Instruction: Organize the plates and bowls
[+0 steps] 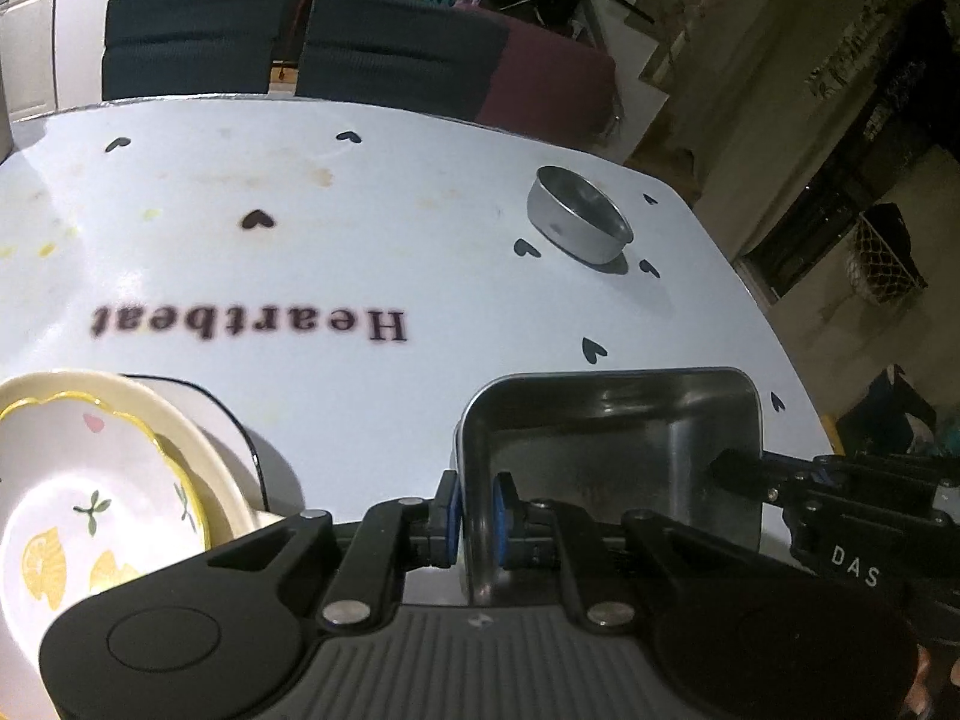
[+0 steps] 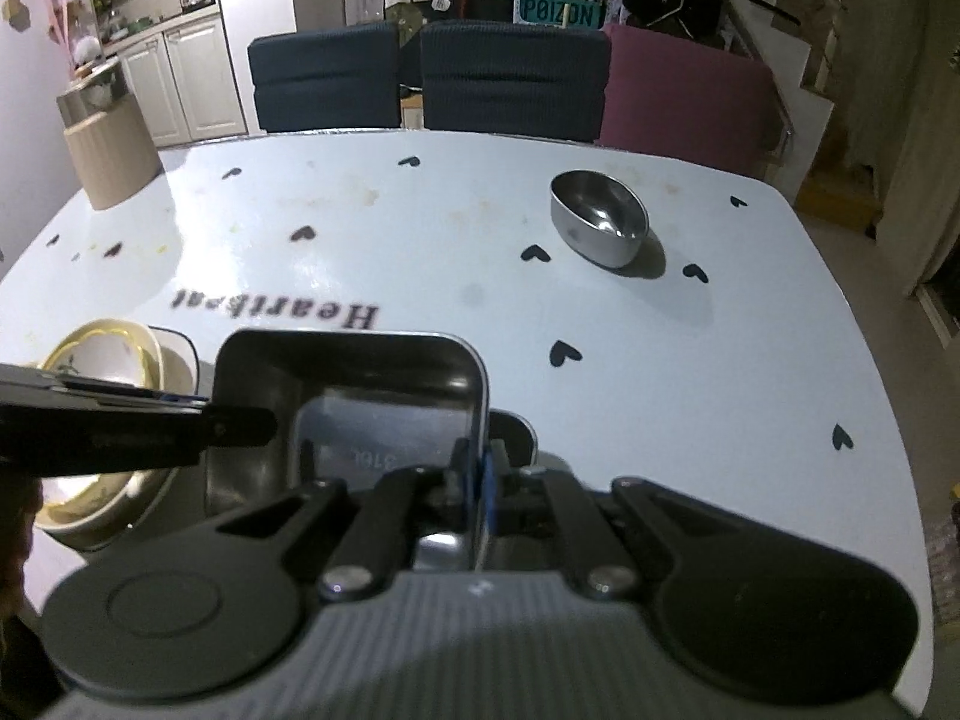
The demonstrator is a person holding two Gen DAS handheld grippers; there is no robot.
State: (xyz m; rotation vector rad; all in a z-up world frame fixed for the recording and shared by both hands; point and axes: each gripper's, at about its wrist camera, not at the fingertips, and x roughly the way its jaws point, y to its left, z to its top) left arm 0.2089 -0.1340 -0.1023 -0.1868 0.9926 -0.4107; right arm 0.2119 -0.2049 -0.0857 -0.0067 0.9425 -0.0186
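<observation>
Both grippers clamp the same rectangular steel tray [image 1: 606, 438]: the left gripper [image 1: 477, 519] pinches its left wall between blue pads, and the right gripper [image 2: 478, 483] pinches the right wall (its dark fingers [image 1: 744, 471] also show at the tray's far side in the left view). Just left of the tray sits a stack of 2 cream dishes [image 1: 90, 480], the top one printed with lemons, on a dark-rimmed plate. A round steel bowl [image 2: 600, 225] stands well apart, farther back on the white heart-patterned table [image 2: 690, 390].
</observation>
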